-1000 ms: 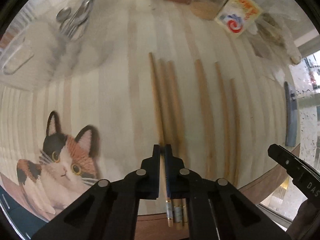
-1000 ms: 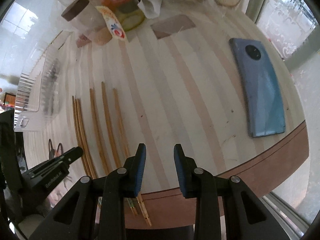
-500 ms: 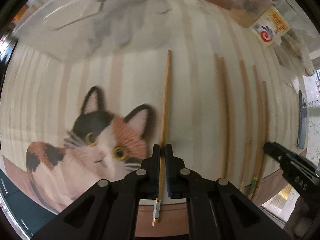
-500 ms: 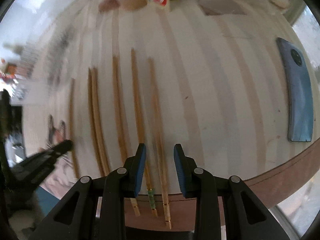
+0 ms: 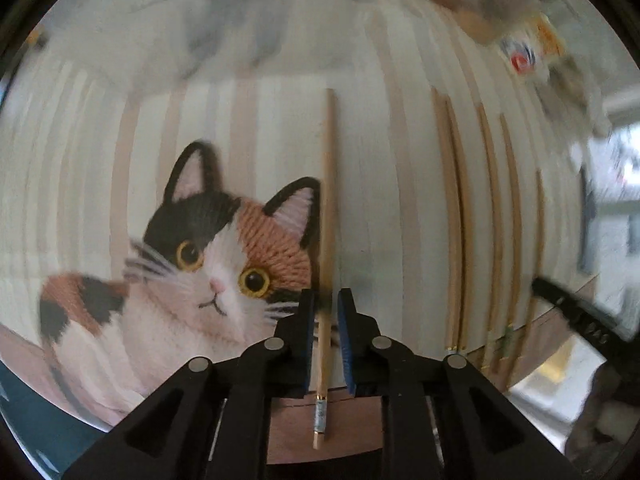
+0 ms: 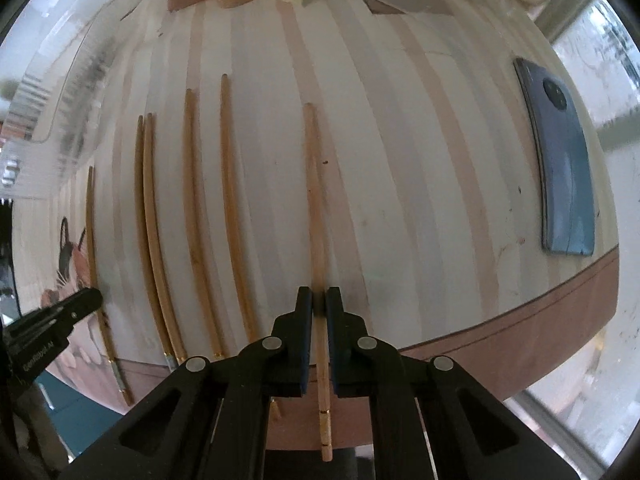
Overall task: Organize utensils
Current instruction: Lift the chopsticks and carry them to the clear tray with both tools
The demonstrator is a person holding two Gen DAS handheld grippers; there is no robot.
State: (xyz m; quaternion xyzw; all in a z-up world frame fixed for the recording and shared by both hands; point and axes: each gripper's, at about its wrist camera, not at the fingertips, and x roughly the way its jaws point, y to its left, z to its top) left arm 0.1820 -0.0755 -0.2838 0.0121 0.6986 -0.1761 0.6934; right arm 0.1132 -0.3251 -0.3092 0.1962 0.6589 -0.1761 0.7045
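Over by the worktop edge, the right hand-held gripper is pinching a slim wooden chopstick while the left hand-held gripper is sitting slightly spread around another thin wooden chopstick, so I'd keep each one level and parallel to the laid-out row.

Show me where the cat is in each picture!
Left wrist: the cat is big and sits centre-left.
Right wrist: the cat peeks in at the far left edge, partly hidden.
Shared landmark: the chopstick lying right beside the cat's ear.
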